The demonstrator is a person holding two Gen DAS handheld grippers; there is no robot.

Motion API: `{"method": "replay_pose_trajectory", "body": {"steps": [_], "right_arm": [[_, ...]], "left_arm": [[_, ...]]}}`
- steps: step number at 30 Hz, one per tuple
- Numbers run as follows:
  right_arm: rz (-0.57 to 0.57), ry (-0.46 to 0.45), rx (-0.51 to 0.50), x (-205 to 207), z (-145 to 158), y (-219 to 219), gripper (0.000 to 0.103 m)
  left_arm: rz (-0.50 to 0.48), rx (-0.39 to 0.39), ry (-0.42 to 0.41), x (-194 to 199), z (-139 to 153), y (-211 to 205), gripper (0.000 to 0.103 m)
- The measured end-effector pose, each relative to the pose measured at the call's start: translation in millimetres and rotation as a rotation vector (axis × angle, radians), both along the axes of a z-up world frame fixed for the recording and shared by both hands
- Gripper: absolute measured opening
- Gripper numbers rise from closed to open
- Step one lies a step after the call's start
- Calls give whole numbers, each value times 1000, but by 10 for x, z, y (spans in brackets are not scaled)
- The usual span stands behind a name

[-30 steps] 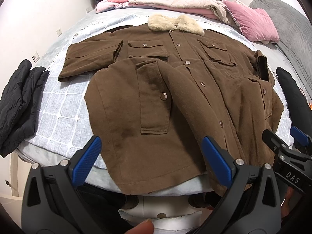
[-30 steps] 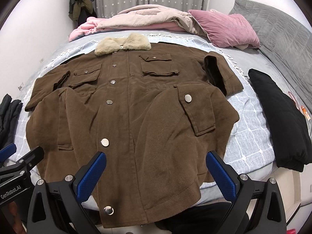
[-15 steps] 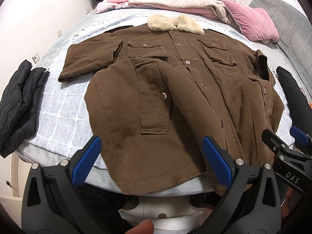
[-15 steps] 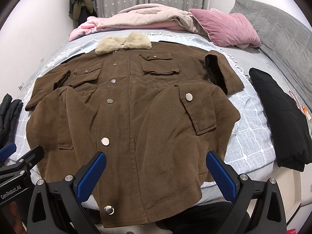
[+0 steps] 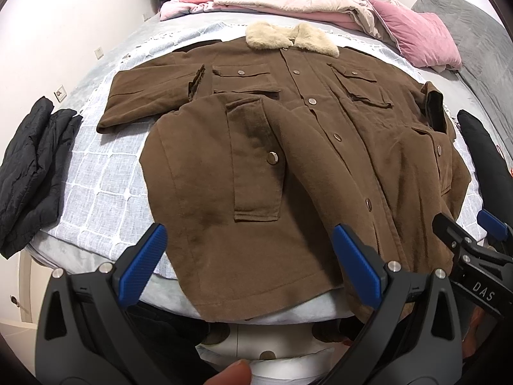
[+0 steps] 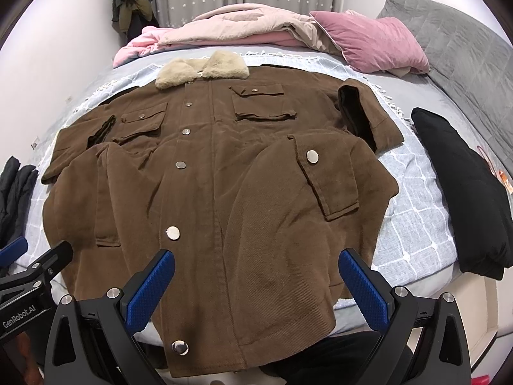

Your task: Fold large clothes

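Note:
A large brown coat (image 5: 288, 147) with a beige fur collar (image 5: 290, 37) lies buttoned, face up, on the bed; it also fills the right wrist view (image 6: 218, 192). Both sleeves are folded in over its sides. Its hem hangs over the bed's front edge. My left gripper (image 5: 250, 260) is open and empty, above the hem's left part. My right gripper (image 6: 256, 285) is open and empty, above the hem's right part. Each gripper shows at the edge of the other's view.
A folded black garment (image 5: 29, 166) lies on the bed's left edge and another (image 6: 461, 186) on the right. Pink bedding (image 6: 224, 29) and a pink pillow (image 6: 368, 45) are piled at the back. A grey headboard (image 6: 465, 41) stands at right.

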State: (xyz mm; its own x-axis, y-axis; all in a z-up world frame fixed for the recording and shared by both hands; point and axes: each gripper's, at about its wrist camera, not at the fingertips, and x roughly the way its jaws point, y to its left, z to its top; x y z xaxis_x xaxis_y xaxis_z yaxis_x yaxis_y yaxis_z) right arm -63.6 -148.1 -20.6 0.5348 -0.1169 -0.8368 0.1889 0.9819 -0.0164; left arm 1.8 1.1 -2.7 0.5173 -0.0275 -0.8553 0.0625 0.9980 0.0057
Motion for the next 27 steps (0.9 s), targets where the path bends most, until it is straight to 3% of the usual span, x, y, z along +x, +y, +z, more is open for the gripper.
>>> {"method": "replay_pose_trajectory", "body": {"steps": [14,18,21,24,27], "right_arm": [[-3,1,4,97,-26,-57,103],[8,-12,3,160,-32,-95,103],[54,-42,18,227,7,-145,103],[112,-56,40,349,72,-242,103],[175,-84,74,527,161,-411,103]], "left_arm": [[4,-2,6,103,-36,-17,102],[18,5,-28,154,-49,-11,102],[-3,-4,-83,229,-30,22,102],[-32,45,-88,380,-16,50,102],[-81,-3,-63,628,42,173,102]]}}
